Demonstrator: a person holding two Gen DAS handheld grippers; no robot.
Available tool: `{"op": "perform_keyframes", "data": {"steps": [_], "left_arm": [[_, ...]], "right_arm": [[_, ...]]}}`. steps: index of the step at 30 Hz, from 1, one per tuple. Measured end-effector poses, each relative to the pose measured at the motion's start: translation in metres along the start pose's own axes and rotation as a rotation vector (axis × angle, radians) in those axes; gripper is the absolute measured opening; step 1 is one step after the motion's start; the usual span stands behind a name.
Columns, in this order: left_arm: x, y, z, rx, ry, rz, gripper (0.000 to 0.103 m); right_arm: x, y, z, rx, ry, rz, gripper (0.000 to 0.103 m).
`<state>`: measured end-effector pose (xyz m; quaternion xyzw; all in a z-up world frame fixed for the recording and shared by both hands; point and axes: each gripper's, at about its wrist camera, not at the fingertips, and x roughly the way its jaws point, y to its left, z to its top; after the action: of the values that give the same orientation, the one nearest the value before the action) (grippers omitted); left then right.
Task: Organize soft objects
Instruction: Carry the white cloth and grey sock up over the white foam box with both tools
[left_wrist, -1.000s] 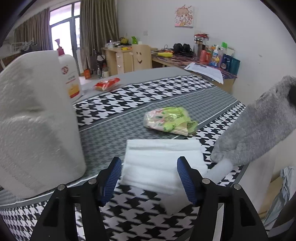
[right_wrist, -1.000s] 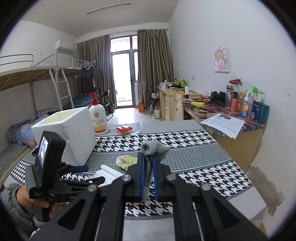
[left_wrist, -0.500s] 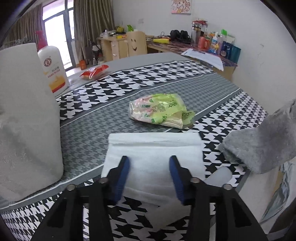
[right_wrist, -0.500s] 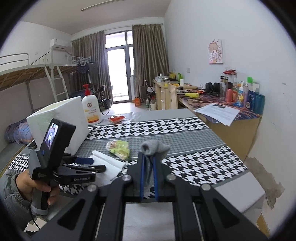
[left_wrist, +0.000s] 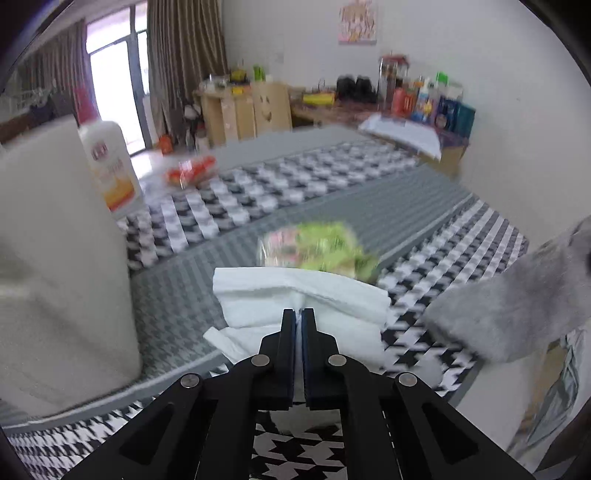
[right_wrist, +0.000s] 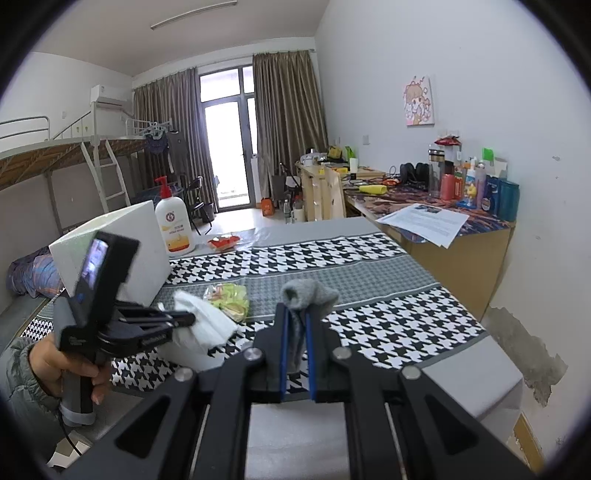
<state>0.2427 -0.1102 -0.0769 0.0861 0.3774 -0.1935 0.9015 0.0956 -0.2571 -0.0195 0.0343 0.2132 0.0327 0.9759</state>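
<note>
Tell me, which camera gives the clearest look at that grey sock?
The right wrist view: the grey sock sits sharp and centred, clamped in the right gripper, its open cuff showing. The left wrist view catches only a blurred stretch of it at the right edge, its end cut off.

No wording could be read with any certainty. The white pump bottle (right_wrist: 174, 227) carried a round red emblem above an orange band, with characters too small to make out. The black handle of the left gripper (right_wrist: 184, 318) bore a line of small white lettering along its side, too fine to spell out. The printed sheet (right_wrist: 424, 221) on the desk showed a dark header and lines of text, all illegible.
</note>
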Motion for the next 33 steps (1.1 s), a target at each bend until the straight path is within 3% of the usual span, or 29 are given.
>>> {"op": "perform_keyframes", "data": {"steps": [10,18,33], "left_arm": [[-0.067,0.001,0.016,0.026,-0.181,0.039,0.003],[-0.123,0.003,0.001,0.024,-0.288,0.051,0.003],[-0.193,0.028,-0.040,-0.036,-0.393,0.137,0.003]], "right_arm": [[-0.012,0.014,0.016,-0.016,-0.045,0.012,0.011],[-0.027,0.035,0.026,-0.061,-0.085,0.042,0.011],[-0.039,0.096,0.027,-0.154,-0.107,0.180,0.011]]}}
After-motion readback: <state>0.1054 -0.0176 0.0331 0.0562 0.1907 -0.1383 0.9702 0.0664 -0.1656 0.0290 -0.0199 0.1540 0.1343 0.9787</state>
